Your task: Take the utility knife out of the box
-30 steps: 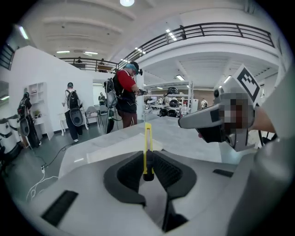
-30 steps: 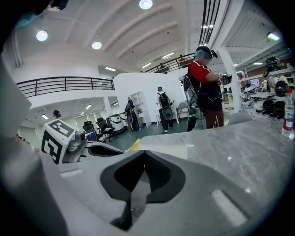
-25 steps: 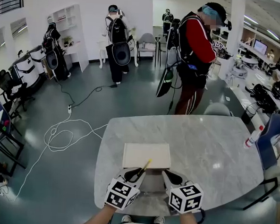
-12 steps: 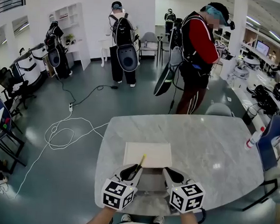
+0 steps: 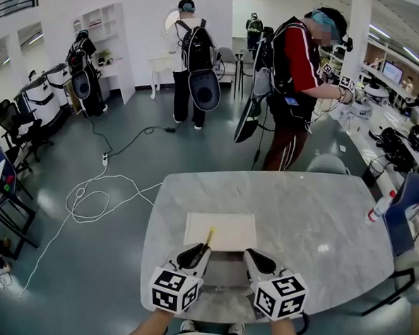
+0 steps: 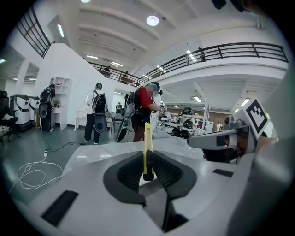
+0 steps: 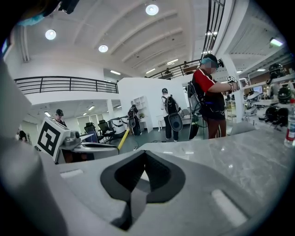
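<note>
At the table's (image 5: 319, 219) near edge, the utility knife (image 6: 147, 146) is being clamped by the left gripper (image 6: 147, 169), the right gripper (image 7: 145, 160) being held closed, empty.

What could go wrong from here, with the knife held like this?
1. The left gripper pinches the utility knife only at its lower end, and most of the yellow body sticks out past the jaws, so it may pivot or slip free.
2. The knife tip seems to sit above the near edge of the box. If dropped, it could fall back onto the box or the table.
</note>
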The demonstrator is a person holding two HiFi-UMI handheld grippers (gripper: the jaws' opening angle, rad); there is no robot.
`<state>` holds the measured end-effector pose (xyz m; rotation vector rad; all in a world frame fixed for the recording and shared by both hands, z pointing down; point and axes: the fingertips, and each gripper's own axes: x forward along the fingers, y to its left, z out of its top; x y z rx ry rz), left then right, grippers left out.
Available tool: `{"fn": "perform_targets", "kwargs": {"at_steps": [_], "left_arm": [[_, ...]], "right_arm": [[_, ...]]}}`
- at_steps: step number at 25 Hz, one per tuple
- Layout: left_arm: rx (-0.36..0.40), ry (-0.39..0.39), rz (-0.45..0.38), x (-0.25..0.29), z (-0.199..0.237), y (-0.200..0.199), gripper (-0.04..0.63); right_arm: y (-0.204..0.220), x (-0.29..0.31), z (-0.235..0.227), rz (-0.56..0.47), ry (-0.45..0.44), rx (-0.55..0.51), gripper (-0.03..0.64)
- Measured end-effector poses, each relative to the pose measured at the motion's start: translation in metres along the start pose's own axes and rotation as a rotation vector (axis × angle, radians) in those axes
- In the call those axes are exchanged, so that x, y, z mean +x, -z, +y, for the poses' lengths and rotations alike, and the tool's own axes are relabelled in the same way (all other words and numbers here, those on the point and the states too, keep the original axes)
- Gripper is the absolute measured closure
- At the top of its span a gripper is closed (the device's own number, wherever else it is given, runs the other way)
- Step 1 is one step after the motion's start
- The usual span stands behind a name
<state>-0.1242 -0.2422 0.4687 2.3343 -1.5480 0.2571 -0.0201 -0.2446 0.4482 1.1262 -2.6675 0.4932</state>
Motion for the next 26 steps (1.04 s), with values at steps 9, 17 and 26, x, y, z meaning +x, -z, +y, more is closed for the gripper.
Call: {"fn": "perform_targets", "kwargs": {"at_steps": [9,17,26], "left_arm": [[-0.002,0.005,0.008,0.0032,-0.0020,0.0027,0.534],[-0.003,0.013,0.011,0.0042,-0.0027,0.0043,0.534],[-0.007,0.017,0.016,0.0078,-0.0024,0.0027,0.535]], "right_arm": [[-0.0003,0.0009,-0.0010,-0.001,-0.006,0.007,0.612],[0.0006,0.0025,0.0003,-0.002,-0.005,0.008,0.612],[-0.0023,0.0037,-0.0028,0.000,-0.004,0.010,0.612]]}}
